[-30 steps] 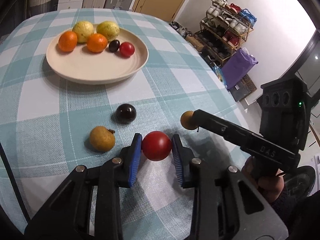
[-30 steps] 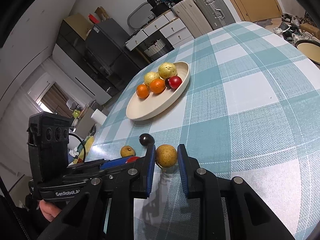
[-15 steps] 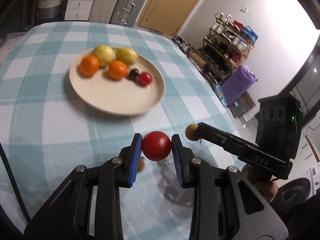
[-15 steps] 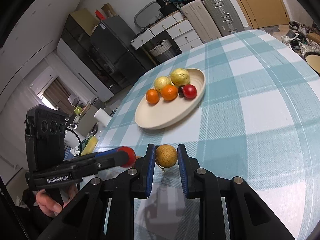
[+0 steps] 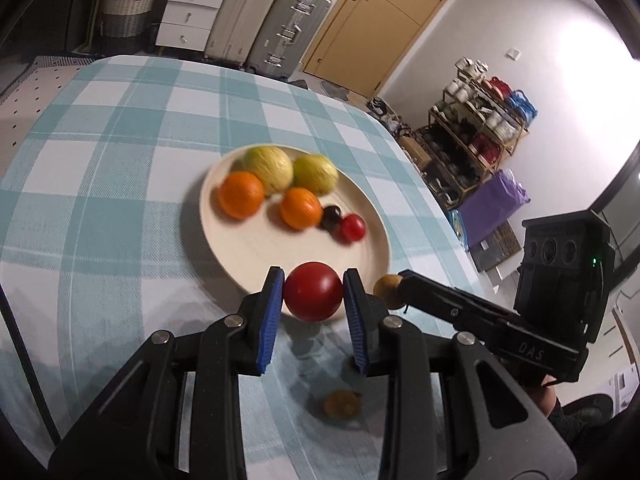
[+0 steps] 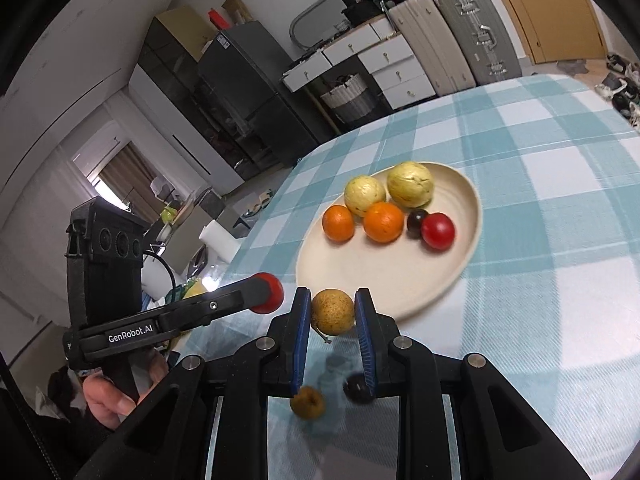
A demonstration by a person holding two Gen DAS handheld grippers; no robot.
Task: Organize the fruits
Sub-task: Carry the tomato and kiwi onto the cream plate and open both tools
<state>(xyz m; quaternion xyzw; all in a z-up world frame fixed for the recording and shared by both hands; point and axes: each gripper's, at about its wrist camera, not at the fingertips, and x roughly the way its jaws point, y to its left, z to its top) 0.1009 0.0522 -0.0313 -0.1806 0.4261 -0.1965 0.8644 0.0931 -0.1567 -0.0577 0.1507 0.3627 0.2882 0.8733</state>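
Both of your grippers have come up off the checked tablecloth (image 5: 120, 152) and travelled toward the cream plate (image 5: 248, 256) since a second ago, each carrying its fruit along. Your left gripper (image 5: 313, 300) is clamped on the red tomato-like fruit (image 5: 313, 297), blue pads pressed to both of its sides, and it now hangs over the plate's near rim. Your right gripper (image 6: 333, 312) is closed around the brown speckled longan-like fruit (image 6: 333, 311) (its little stem dangles below), held just short of the near rim in its own view.

That means the pick-up is finished for these two, and the step in hand looks like delivery. The plate already holds two oranges (image 5: 241, 195), two yellow-green guava-like fruits (image 5: 269, 169), a dark plum-like fruit (image 5: 331, 216) and a small red one (image 5: 351, 228), all bunched on the far half, so the near half lies bare for your drops.

Two fruits are left behind on the cloth beneath your grippers: another brown one (image 6: 307, 401) and a dark round one (image 6: 357, 389). Those would be your next trip, I judge.
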